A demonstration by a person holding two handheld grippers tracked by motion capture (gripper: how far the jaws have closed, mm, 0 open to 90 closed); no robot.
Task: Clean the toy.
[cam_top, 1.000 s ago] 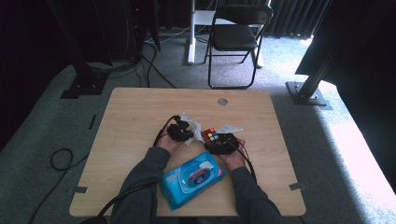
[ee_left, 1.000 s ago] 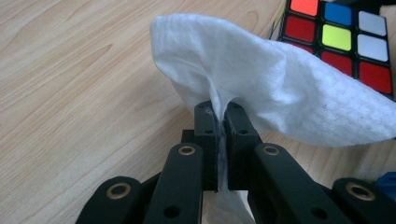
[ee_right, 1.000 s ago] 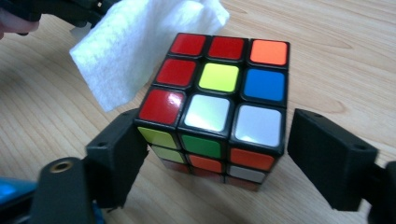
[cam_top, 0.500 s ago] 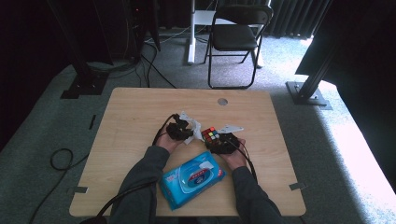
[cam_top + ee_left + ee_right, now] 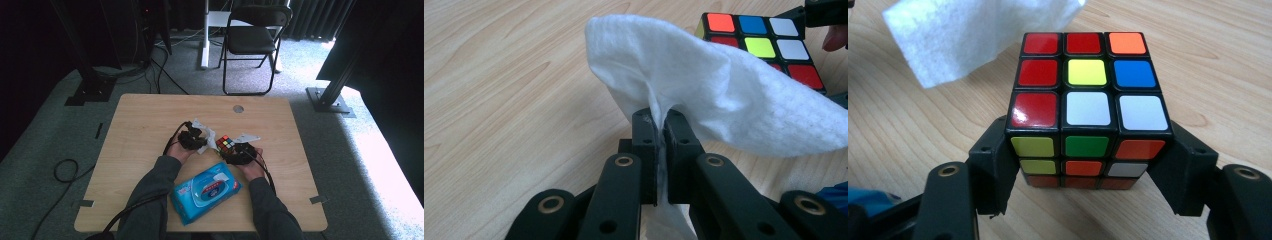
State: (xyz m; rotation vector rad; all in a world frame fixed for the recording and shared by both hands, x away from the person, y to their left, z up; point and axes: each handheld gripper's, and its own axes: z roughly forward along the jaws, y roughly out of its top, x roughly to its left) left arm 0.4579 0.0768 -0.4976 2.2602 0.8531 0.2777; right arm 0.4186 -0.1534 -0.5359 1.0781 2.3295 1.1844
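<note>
The puzzle cube [image 5: 1088, 107] sits on the desk [image 5: 150, 125] squarely between the jaws of the right gripper [image 5: 1088, 175], one black jaw against each side face at the lower layers. Those jaws have just been closing with the cube between them, and in the right gripper view they now touch its two flanks, so I read the cube as clasped, still resting on the wood rather than lifted. Its top face shows red, yellow, white, blue and orange stickers; being a cube, it has no long axis, and the jaws take it flat on two opposite faces.

The left gripper [image 5: 657, 145] is clenched on a white wipe [image 5: 704, 85], the cloth pinched in a fold between the closed jaws and billowing up and forward from them. From that wipe the cube lies just beyond and to the right, its near edge partly hidden by the cloth; in the high view the wipe [image 5: 206, 141] and the cube [image 5: 225, 144] are just beside each other, nearly touching. The coming move, as I judge it, brings the wipe across onto the cube's top face, so the left hand [image 5: 176, 149] has only a short way to go rightward.

Count: one puzzle cube, one loose wipe, one blue pack of wipes [image 5: 206, 191] lying near the person between the forearms, two grippers.
</note>
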